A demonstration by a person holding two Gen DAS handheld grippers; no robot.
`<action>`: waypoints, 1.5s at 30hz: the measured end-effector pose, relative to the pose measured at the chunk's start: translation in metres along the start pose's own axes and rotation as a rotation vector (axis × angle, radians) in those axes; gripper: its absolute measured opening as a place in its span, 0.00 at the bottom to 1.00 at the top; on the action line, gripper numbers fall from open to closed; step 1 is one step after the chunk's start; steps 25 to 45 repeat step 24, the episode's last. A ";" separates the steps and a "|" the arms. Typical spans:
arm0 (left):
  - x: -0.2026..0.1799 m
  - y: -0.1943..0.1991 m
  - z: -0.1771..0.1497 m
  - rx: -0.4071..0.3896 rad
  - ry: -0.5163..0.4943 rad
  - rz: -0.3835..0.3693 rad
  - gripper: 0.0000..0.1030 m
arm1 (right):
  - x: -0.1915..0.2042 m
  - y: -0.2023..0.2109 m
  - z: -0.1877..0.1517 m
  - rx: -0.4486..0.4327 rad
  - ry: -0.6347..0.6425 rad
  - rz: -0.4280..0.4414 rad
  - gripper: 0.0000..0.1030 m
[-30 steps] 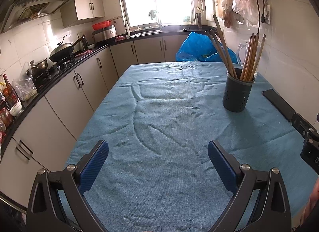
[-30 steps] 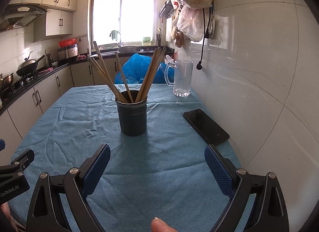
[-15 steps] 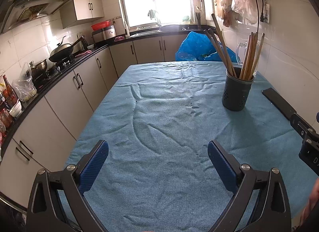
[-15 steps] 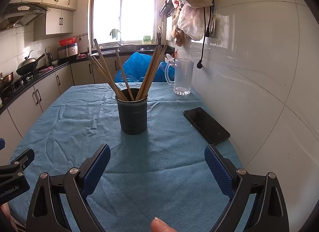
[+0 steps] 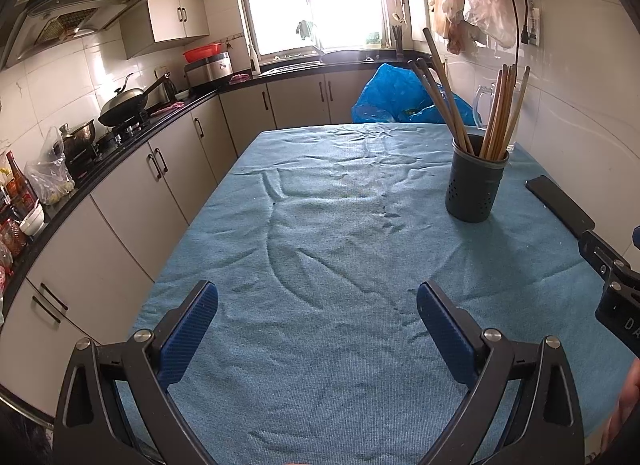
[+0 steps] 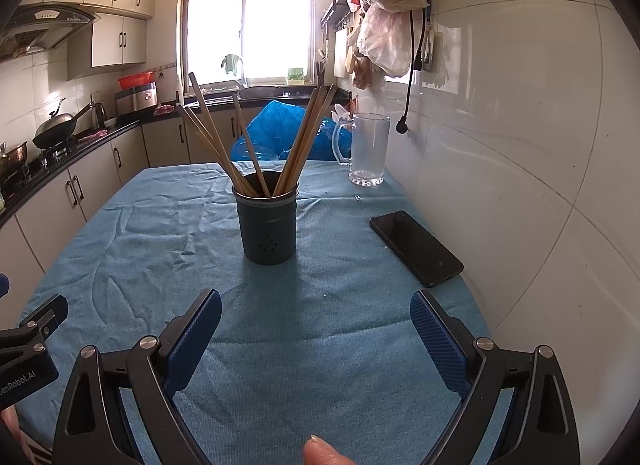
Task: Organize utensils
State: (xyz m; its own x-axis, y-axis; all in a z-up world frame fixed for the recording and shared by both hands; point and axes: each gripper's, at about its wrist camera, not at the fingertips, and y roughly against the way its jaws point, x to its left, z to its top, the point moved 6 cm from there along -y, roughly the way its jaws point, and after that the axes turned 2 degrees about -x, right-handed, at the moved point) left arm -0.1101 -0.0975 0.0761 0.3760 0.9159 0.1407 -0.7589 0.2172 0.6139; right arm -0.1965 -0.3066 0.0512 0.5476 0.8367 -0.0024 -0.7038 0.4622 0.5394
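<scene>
A dark perforated utensil holder [image 6: 269,225] stands upright on the blue tablecloth [image 6: 160,233], with several wooden chopsticks [image 6: 304,137] leaning out of it. It also shows in the left wrist view [image 5: 475,189] at the right, with its chopsticks [image 5: 502,113]. My right gripper [image 6: 316,305] is open and empty, near the table's front edge, facing the holder. My left gripper [image 5: 317,297] is open and empty over bare cloth, left of the holder.
A black phone [image 6: 416,247] lies on the cloth near the right wall. A glass mug [image 6: 368,153] stands at the back right. A blue plastic bag [image 6: 280,133] sits behind the table. Kitchen counter and cabinets [image 5: 132,169] run along the left.
Both grippers have drawn back slightly from the holder. Their jaws stay open. Nothing on the table has moved.
</scene>
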 end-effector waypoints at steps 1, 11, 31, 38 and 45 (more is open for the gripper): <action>0.000 0.000 0.000 -0.001 -0.001 0.001 0.96 | 0.000 0.000 0.000 0.000 0.000 0.000 0.95; 0.000 0.000 0.000 0.000 -0.001 0.001 0.96 | 0.001 0.000 0.000 0.002 0.001 0.001 0.95; 0.006 -0.004 0.001 0.013 0.015 -0.005 0.96 | 0.000 -0.006 -0.006 0.018 -0.019 0.003 0.95; 0.006 -0.004 0.001 0.013 0.015 -0.005 0.96 | 0.000 -0.006 -0.006 0.018 -0.019 0.003 0.95; 0.006 -0.004 0.001 0.013 0.015 -0.005 0.96 | 0.000 -0.006 -0.006 0.018 -0.019 0.003 0.95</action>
